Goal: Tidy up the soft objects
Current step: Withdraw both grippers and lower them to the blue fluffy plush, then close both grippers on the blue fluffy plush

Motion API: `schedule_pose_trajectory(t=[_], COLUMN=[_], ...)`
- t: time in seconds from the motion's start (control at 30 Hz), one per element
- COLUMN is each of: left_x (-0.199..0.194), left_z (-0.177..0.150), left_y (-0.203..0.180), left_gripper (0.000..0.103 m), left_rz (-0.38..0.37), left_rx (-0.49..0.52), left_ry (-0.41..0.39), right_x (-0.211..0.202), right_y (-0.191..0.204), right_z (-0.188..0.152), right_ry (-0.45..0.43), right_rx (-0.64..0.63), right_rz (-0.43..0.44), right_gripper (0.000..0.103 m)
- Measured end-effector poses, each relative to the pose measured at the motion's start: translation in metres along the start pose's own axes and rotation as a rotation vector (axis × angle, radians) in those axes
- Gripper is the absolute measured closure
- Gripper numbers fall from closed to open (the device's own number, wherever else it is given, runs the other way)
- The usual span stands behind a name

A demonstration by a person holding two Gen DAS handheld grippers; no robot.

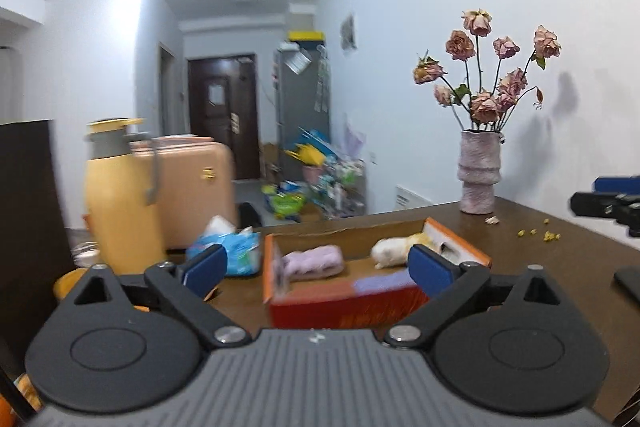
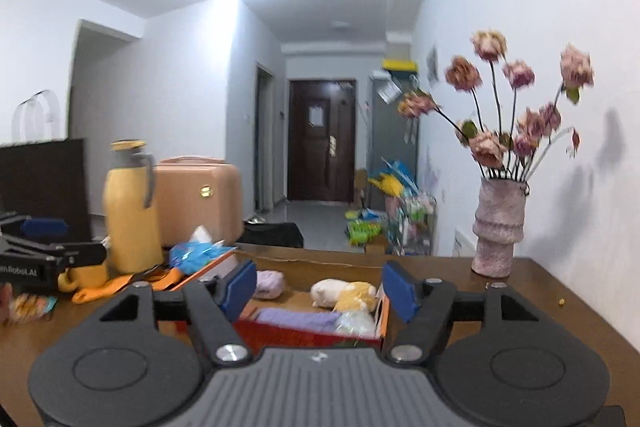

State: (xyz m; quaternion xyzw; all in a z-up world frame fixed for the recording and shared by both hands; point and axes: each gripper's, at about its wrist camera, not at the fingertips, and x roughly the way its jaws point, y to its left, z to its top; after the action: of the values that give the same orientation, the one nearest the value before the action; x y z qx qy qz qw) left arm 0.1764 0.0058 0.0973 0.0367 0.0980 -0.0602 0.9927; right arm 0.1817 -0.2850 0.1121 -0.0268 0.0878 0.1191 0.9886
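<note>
I've got both grippers level in front of the orange box (image 1: 360, 301) on the brown table (image 1: 560, 251). My left gripper (image 1: 316, 265) has jaws spread wide, nothing between them; my right gripper (image 2: 318, 285) is open and empty too. Looks like a between-picks step: next I need a fresh soft thing to fetch. In the box, left to right: a lilac rolled towel (image 1: 314, 261), a flat purple cloth (image 2: 296, 319), a cream-and-yellow plush toy (image 2: 346, 293), all slumped and squashy. A blue tissue pack (image 1: 236, 251) lies just outside.
</note>
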Motion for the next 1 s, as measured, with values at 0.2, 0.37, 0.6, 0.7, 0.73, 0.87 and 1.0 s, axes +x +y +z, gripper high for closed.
schedule_pose_trajectory(t=[0.2,0.37,0.6,0.7,0.73,0.87,1.0], left_x=[-0.077,-0.096,-0.091,-0.074,-0.066,-0.028,0.016], left_z=[-0.065,-0.079,-0.077,-0.081,-0.081,-0.081,-0.081], left_y=[0.005,0.007,0.006,0.001,-0.002,-0.021,-0.047], left_gripper=[0.000,0.000,0.000,0.000,0.000,0.024,0.043], left_rz=[0.022,0.024,0.022,-0.006,-0.027,-0.145,-0.269], left_rx=[-0.047,-0.021,-0.053,-0.085,-0.105,-0.146,-0.182], left_ry=[0.027,0.069,0.053,0.095,0.109,0.181,0.262], right_x=[-0.072,-0.102,-0.095,-0.079,-0.070,-0.036,0.000], right_y=[0.028,0.041,0.045,0.046,0.046,0.041,0.027], right_z=[-0.057,-0.091,-0.096,-0.106,-0.110,-0.122,-0.127], right_ry=[0.024,0.076,0.095,0.141,0.168,0.259,0.303], right_rx=[-0.024,0.046,0.061,0.080,0.095,0.155,0.267], right_rz=[0.023,0.081,0.065,0.077,0.081,0.079,0.095], right_gripper=[0.025,0.023,0.024,0.027,0.031,0.044,0.064])
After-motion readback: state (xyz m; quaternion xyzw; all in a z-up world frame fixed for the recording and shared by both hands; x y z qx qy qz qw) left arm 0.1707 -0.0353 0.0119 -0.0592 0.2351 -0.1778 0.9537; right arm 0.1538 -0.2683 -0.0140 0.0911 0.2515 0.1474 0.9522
